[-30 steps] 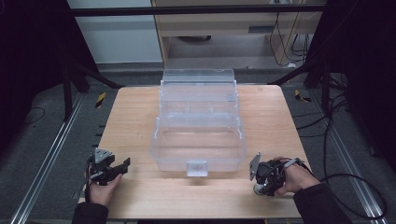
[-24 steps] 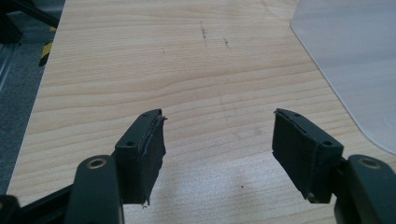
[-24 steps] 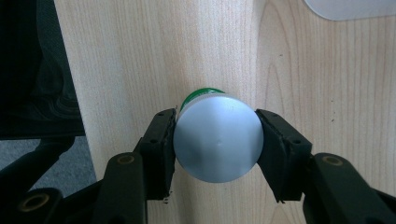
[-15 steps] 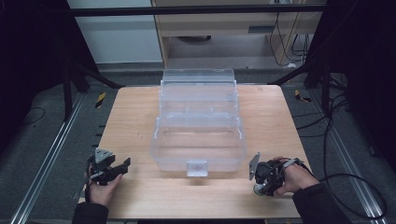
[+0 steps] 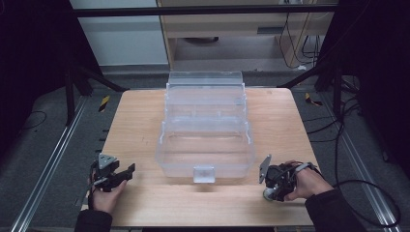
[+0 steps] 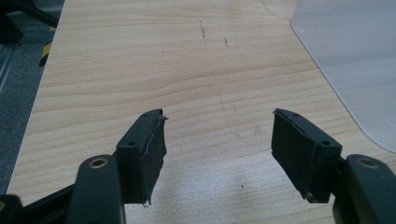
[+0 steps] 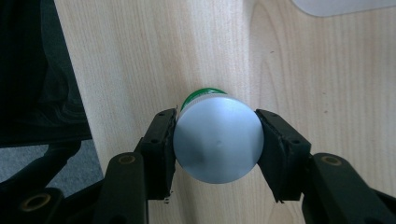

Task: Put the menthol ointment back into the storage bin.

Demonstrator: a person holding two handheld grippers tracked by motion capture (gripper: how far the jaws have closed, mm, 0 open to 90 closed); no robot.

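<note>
One table [image 5: 145, 121], pale wood, carrying everything listed.

Two grippers, one per hand, both at the near edge.
- Right gripper [image 5: 270, 186], at 4 o'clock from the table's centre: the hand [image 5: 307, 181] lies low on the table and reaches in from the right. Its two fingers [image 7: 161, 149] pinch one small bottle [image 7: 217, 140] by its sides; the grey cap faces the gripper's camera, with a green rim behind it. The bottle is at the near right of the table, just off the bin's near right corner.
- Left gripper [image 5: 118, 175], at 8 o'clock: the hand [image 5: 104, 195] is held level, pointing toward 2 o'clock. Its two fingers [image 6: 149, 149] are spread wide with bare table between them.

One clear plastic bin [image 5: 205, 145], at centre, with a small latch on its near wall and stepped tiers rising toward 12 o'clock.
</note>
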